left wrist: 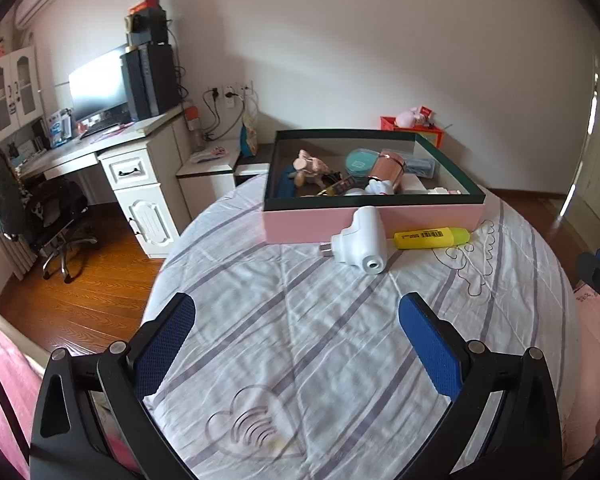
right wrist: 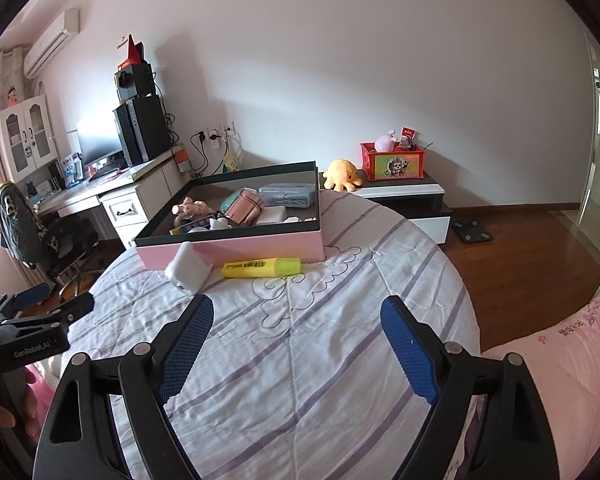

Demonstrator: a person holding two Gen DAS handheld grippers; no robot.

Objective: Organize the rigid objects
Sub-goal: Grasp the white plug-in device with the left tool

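Observation:
A pink box with a dark green rim (left wrist: 374, 220) (right wrist: 236, 248) stands on the striped bed and holds several items. A white plug adapter (left wrist: 360, 242) (right wrist: 188, 270) and a yellow highlighter (left wrist: 432, 237) (right wrist: 262, 267) lie on the bed against the box's near wall. My left gripper (left wrist: 296, 320) is open and empty, short of the adapter. My right gripper (right wrist: 296, 320) is open and empty, short of the highlighter. The left gripper also shows at the left edge of the right wrist view (right wrist: 36, 320).
A white desk (left wrist: 132, 160) with monitor and an office chair (left wrist: 40, 216) stand left of the bed. A low cabinet (right wrist: 404, 200) behind the bed carries a red crate (right wrist: 392, 160) and an orange plush (right wrist: 340, 176). Wooden floor lies on both sides.

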